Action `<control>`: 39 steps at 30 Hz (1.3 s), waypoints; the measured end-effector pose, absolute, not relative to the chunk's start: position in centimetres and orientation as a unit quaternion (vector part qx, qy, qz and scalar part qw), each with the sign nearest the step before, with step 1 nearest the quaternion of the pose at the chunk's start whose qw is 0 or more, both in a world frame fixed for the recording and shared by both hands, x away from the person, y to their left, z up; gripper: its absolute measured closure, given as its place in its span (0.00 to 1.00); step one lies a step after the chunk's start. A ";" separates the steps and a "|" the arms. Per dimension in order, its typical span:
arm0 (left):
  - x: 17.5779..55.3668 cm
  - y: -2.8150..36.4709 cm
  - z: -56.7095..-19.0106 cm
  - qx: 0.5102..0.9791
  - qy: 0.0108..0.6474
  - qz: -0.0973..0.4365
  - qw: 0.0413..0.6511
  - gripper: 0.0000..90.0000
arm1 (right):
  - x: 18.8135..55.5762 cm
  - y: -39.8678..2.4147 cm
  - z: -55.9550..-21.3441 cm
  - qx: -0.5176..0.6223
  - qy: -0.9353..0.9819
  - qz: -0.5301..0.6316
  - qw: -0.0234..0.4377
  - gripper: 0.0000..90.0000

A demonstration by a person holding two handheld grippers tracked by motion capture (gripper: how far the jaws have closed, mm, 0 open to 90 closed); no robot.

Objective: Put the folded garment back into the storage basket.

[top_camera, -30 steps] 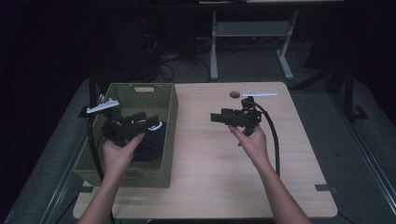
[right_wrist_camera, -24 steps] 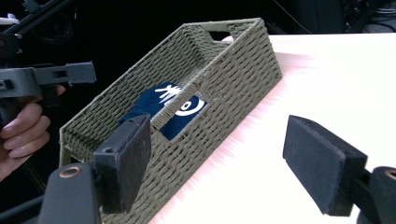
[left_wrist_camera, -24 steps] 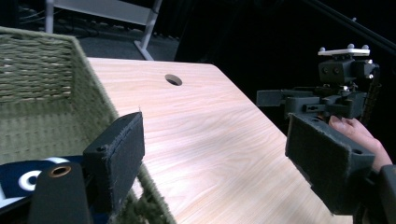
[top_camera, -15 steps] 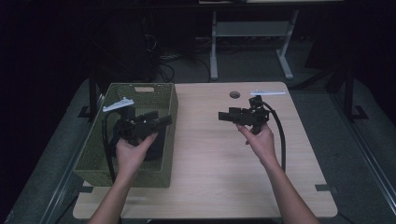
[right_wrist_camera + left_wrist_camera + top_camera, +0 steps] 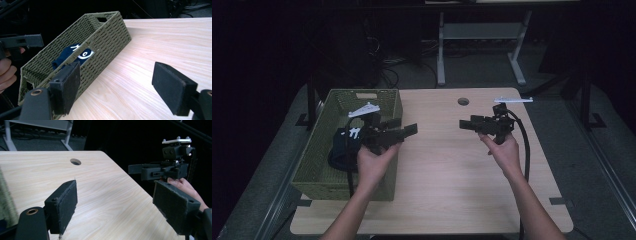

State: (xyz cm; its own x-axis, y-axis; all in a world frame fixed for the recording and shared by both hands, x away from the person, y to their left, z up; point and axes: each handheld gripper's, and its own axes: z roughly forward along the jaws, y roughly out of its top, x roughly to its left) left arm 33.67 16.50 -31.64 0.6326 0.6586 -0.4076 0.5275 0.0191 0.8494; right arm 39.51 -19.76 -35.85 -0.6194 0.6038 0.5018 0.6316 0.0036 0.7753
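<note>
Left gripper [image 5: 404, 131] lifted out of basket [image 5: 317, 172], wide open, empty; right gripper [image 5: 468, 123] likewise; cloth [image 5: 341, 150] left inside; worktop [image 5: 447, 170] bare

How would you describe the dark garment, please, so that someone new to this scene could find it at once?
Start at the light wooden table and look to its left side, where a green woven basket sits. Inside lies the dark blue garment, bunched on the basket's floor. It is the basket's one soft item, marked with white print, unlike the hard black left hand-held gripper above the basket's right edge.
</note>
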 end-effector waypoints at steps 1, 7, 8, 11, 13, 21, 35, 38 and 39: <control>33.7 16.0 -31.6 0.700 0.424 0.057 0.572 0.21 | 39.5 -20.0 -35.9 -0.436 -0.709 -0.554 0.011 0.25; 33.8 14.4 -31.3 0.705 0.415 0.061 0.571 0.21 | 39.3 -21.2 -36.0 -0.441 -0.707 -0.552 0.006 0.24; 33.8 14.1 -31.3 0.707 0.413 0.060 0.571 0.21 | 39.3 -21.2 -36.0 -0.441 -0.707 -0.552 0.006 0.24; 33.9 13.2 -31.5 0.708 0.408 0.056 0.573 0.21 | 39.2 -21.9 -36.0 -0.445 -0.708 -0.548 0.004 0.22; 34.0 12.4 -31.7 0.712 0.404 0.053 0.571 0.21 | 38.9 -22.7 -36.0 -0.446 -0.706 -0.550 -0.004 0.22; 34.0 10.6 -32.3 0.723 0.395 0.048 0.565 0.21 | 38.3 -24.5 -36.7 -0.457 -0.700 -0.549 -0.009 0.21; 33.4 8.1 -33.4 0.732 0.386 0.037 0.560 0.20 | 37.7 -26.0 -37.6 -0.468 -0.700 -0.539 -0.016 0.20; 33.3 7.5 -33.8 0.736 0.383 0.042 0.556 0.20 | 37.5 -26.2 -37.9 -0.472 -0.700 -0.536 -0.013 0.20; 33.1 7.3 -34.1 0.739 0.382 0.041 0.554 0.20 | 37.4 -26.3 -38.1 -0.471 -0.702 -0.534 -0.015 0.20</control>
State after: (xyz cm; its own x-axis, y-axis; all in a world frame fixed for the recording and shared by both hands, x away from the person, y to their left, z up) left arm 33.15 7.32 -34.07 0.7053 0.6099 -0.3613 0.5182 -0.0959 0.8499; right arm 37.40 -26.33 -38.08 -0.5555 0.6769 0.4829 0.6456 -0.0148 0.7635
